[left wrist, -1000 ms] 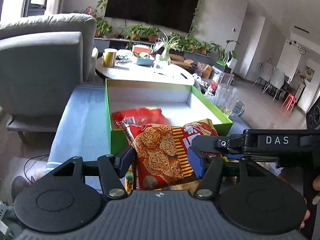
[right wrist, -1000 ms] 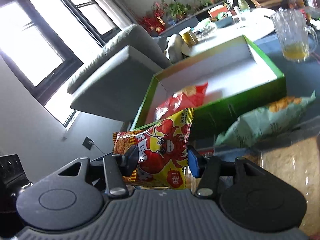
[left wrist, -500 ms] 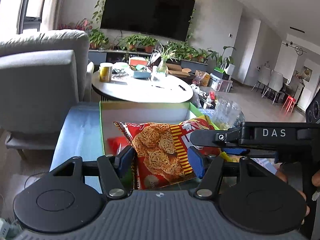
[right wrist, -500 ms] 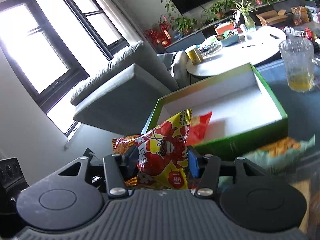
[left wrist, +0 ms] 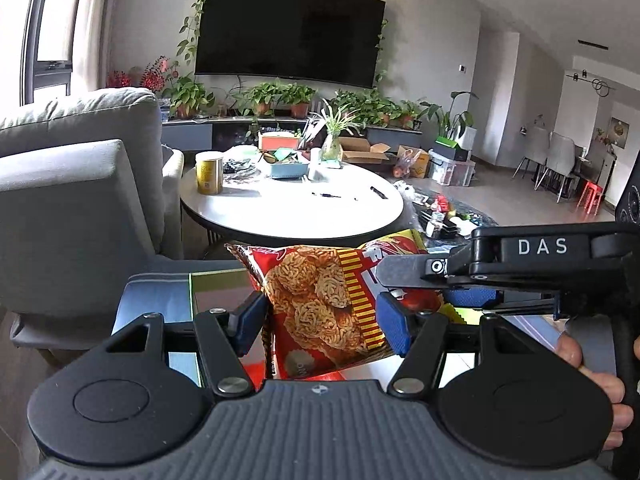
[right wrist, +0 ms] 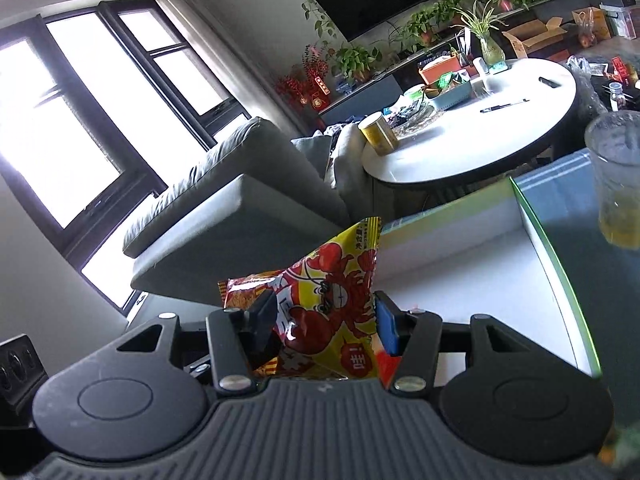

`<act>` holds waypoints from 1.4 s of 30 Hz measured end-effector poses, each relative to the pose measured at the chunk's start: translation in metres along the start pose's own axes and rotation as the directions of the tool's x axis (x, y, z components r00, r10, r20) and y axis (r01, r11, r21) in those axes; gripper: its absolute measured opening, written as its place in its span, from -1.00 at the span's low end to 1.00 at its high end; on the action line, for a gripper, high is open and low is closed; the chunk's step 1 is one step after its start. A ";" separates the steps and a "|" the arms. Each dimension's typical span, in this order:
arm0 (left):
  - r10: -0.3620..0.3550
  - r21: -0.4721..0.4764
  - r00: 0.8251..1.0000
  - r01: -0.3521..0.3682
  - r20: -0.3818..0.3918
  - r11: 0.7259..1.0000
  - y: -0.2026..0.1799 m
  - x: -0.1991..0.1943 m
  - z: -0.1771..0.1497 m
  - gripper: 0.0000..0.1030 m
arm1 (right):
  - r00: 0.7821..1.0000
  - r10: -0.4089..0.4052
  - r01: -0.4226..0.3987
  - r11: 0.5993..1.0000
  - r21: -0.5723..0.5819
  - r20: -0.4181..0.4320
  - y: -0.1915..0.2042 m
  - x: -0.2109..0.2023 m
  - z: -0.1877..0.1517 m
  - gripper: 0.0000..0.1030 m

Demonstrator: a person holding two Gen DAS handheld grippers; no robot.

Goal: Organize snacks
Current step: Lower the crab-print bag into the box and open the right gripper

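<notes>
Both grippers rose and tilted up since a second ago; box (right wrist: 560, 280) drops low. Your left gripper (left wrist: 322, 316) pinches the noodle pack (left wrist: 320, 300), right gripper (right wrist: 326, 328) pinches the crab pack (right wrist: 336, 308), both above the box. Nothing placed yet.

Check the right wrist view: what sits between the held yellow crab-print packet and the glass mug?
The green-rimmed box: its white floor and right wall lie between the yellow crab-print packet, clamped in the right gripper, and the glass mug.
</notes>
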State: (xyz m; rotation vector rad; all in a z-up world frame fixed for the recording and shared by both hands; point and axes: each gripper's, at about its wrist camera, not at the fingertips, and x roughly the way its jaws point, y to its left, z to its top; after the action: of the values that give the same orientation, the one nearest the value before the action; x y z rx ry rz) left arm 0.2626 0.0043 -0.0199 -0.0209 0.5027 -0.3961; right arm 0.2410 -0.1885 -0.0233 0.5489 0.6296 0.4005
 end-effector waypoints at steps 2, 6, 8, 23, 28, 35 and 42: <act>0.011 0.005 1.000 -0.011 -0.011 1.000 0.001 0.011 0.006 0.12 | 1.000 -0.005 0.005 1.000 0.004 -0.013 -0.004 0.010 0.006 0.40; 0.030 0.022 0.999 -0.029 -0.042 0.999 0.008 0.031 0.013 0.12 | 0.999 -0.028 0.028 0.999 -0.015 -0.033 -0.007 0.029 0.014 0.40; 0.035 0.019 0.997 -0.034 -0.065 0.999 0.014 0.042 0.013 0.12 | 0.998 -0.034 0.033 0.999 -0.013 -0.046 -0.011 0.038 0.015 0.40; 0.119 -0.002 0.985 -0.121 -0.124 0.993 0.042 0.061 -0.002 0.11 | 0.983 -0.137 0.131 0.990 -0.054 -0.125 -0.018 0.074 0.007 0.40; 0.114 0.003 0.989 -0.114 -0.094 0.993 0.033 0.037 -0.001 0.11 | 0.985 -0.141 0.134 0.989 -0.067 -0.101 -0.007 0.051 0.013 0.40; 0.104 0.022 0.991 -0.102 -0.085 0.995 0.014 -0.003 -0.013 0.13 | 0.991 -0.118 0.106 0.981 -0.165 -0.067 0.021 -0.004 0.012 0.40; 0.126 -0.047 0.991 -0.128 -0.039 0.991 0.010 -0.066 -0.032 0.14 | 0.975 -0.208 0.172 0.928 -0.332 -0.074 0.023 -0.066 -0.021 0.40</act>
State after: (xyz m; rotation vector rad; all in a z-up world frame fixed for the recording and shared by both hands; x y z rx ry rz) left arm 0.1978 0.0405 -0.0184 -0.0290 0.5457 -0.2600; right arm 0.1746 -0.1969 0.0052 0.1500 0.6983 0.3422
